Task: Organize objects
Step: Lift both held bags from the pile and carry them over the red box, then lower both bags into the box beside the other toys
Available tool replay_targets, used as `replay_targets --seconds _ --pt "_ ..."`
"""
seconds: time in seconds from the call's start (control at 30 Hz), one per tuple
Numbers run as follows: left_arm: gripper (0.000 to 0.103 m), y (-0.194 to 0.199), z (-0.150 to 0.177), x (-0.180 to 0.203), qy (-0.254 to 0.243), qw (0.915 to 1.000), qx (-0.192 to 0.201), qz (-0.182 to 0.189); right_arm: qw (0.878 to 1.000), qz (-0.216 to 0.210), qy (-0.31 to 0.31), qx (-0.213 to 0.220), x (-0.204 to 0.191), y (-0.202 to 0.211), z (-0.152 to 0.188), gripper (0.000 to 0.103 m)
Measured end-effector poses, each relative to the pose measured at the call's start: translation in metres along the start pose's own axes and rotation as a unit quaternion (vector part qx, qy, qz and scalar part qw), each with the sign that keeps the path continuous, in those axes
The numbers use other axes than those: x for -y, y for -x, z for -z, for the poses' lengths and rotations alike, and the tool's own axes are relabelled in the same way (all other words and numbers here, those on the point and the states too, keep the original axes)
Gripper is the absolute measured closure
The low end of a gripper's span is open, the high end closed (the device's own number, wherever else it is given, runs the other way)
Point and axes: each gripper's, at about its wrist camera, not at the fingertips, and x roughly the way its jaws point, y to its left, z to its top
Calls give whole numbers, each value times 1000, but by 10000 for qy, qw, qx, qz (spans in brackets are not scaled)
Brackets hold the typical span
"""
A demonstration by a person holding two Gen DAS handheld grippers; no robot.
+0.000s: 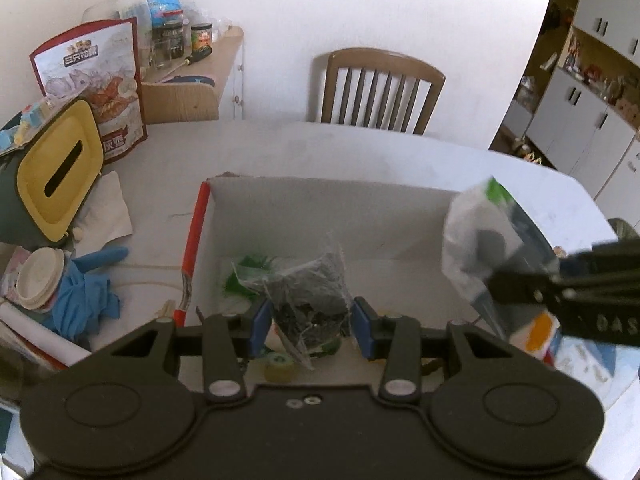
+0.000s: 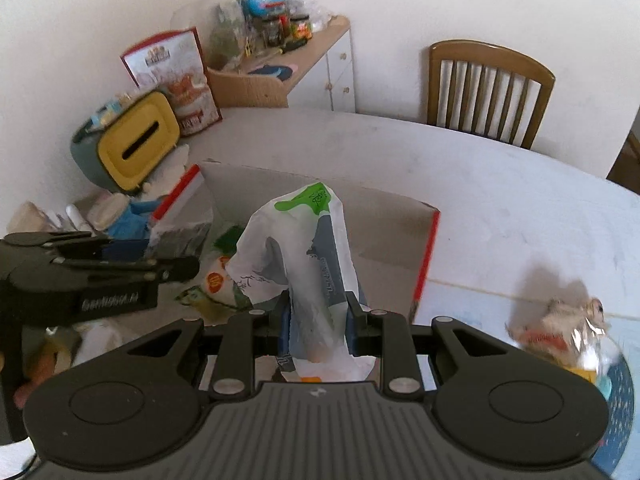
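Note:
An open cardboard box (image 1: pixel 320 200) (image 2: pixel 384 232) with red edges stands on the white table. My left gripper (image 1: pixel 312 320) is shut on a clear packet of dark contents (image 1: pixel 312 292), held over the box's near side. My right gripper (image 2: pixel 320 320) is shut on a white, grey and green snack bag (image 2: pixel 304 256), held upright over the box; the bag also shows at the right of the left wrist view (image 1: pixel 480 236). Other packets (image 2: pixel 218 280) lie inside the box.
A yellow-lidded tissue box (image 1: pixel 56 176), a red snack bag (image 1: pixel 108 84), blue gloves (image 1: pixel 88 292) and cups (image 1: pixel 38 280) crowd the table's left. A wooden chair (image 1: pixel 380 88) stands behind. A shiny wrapped packet (image 2: pixel 568 320) lies on the table at the right.

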Motion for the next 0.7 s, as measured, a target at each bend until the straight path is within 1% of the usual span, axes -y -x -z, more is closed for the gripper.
replay_targets --seconds 0.27,0.43,0.53,0.7 --pt "61 -29 -2 -5 -194 9994 -293 -72 9993 179 227 -253 -7 -55 -18 78" --pt "61 -44 -2 -3 -363 9981 -493 -106 9977 273 441 -428 -8 -83 -19 78" --pt "61 -53 -3 -3 -435 9973 -585 -125 9969 289 459 -571 -6 -98 -19 78" --pt "61 -65 -4 -8 -416 9962 -756 -157 9957 315 515 -705 -6 -115 -19 78"
